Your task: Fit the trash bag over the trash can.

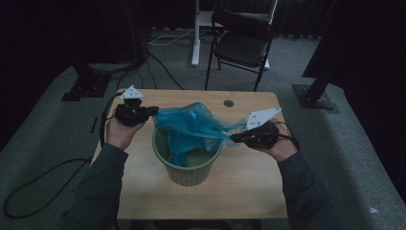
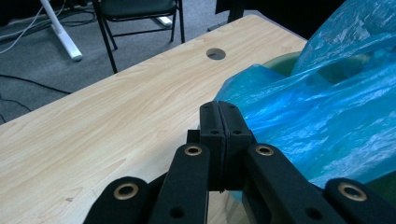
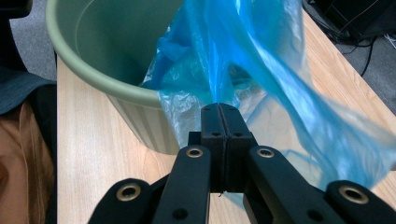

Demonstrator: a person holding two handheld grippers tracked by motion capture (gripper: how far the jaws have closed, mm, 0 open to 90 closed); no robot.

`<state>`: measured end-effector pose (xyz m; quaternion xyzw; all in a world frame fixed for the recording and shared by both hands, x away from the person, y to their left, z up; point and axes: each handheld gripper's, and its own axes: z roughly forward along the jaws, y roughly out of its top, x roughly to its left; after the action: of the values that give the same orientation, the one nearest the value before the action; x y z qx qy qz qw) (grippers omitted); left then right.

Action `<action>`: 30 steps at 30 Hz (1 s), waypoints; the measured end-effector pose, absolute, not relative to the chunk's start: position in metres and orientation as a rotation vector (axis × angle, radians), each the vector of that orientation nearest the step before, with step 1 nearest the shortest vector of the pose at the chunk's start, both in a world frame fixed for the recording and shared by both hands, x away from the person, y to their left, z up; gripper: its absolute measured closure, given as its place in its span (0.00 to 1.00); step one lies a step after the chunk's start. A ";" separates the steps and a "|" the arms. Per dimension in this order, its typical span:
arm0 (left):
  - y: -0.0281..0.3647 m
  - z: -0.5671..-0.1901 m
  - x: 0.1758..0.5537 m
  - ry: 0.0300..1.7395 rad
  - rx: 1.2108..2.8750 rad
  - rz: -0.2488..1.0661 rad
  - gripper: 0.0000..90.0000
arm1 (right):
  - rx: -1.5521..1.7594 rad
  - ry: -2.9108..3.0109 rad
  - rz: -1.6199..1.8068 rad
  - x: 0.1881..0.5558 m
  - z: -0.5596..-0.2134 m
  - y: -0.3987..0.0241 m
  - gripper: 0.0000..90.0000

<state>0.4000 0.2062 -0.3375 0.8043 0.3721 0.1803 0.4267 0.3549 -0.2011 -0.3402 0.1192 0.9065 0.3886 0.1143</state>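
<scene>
Held blue plastic bag (image 1: 191, 125) stretched above green bin (image 1: 187, 167), lower part hanging inside bin. My left gripper (image 1: 154, 111) at bin's left rim, jaws clamped on bag edge. My right gripper (image 1: 234, 138) at bin's right rim, jaws clamped on opposite edge. Bin stood near centre of tabletop (image 1: 249, 191).

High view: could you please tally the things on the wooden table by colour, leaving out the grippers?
Blue: 1, the plastic bag
Green: 1, the ribbed bin
Total: 2, both on the table
</scene>
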 end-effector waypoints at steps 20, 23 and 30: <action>0.229 -0.338 0.401 1.017 1.963 0.482 0.99 | 0.326 2.692 1.106 0.346 -0.340 -0.214 1.00; 0.232 -0.339 0.402 1.030 1.951 0.483 0.99 | 0.328 2.690 1.106 0.345 -0.340 -0.218 1.00; 0.239 -0.341 0.403 1.062 1.935 0.491 0.99 | 0.335 2.688 1.105 0.344 -0.341 -0.222 1.00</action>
<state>0.4025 0.2386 -0.3411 0.7742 0.4248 0.1963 0.4263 0.3440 -0.2218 -0.3408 0.1137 0.9134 0.3756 0.1079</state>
